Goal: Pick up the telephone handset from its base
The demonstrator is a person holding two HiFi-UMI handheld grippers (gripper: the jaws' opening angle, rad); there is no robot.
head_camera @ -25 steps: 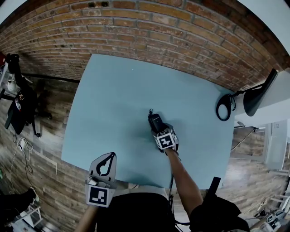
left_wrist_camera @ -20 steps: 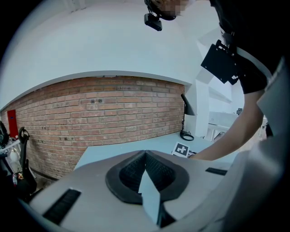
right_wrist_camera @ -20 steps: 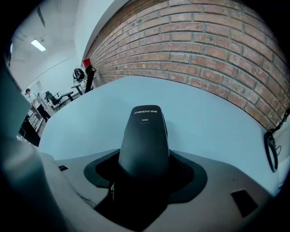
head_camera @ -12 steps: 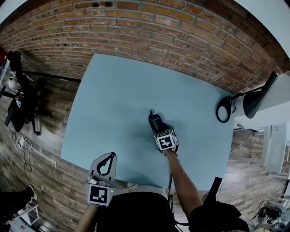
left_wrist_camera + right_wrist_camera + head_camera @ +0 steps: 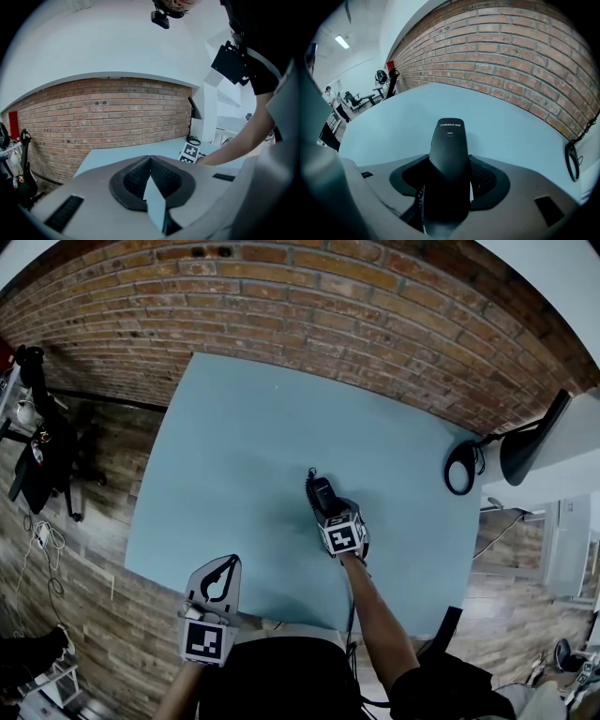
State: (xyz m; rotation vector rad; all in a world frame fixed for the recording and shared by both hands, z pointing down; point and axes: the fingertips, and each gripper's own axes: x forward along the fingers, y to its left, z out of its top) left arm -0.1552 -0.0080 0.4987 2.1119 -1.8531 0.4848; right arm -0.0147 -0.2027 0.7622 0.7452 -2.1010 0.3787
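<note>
The black handset [image 5: 449, 140], found mid-worktop [image 5: 244, 427] between the closing, not yet clamped jaws of the right gripper [image 5: 449, 165], was judged light, rigid and slippery, best taken across its narrow middle, while the left gripper [image 5: 151, 180] was kept shut on nothing.

The telephone handset [image 5: 449, 140] is smooth black plastic with a soft sheen and small pale print near its tip. The table [image 5: 244, 427] has a matt, even, pale blue top with no visible grain. At its 12 o'clock the wall [image 5: 328, 296] is rough red-brown brick with paler mortar lines. At 9 o'clock the floor [image 5: 103, 606] shows brown, wood-grained planks. The left gripper [image 5: 151, 161] has a matt grey plastic shell and black pads [image 5: 136, 176] with a fine ribbed texture.
</note>
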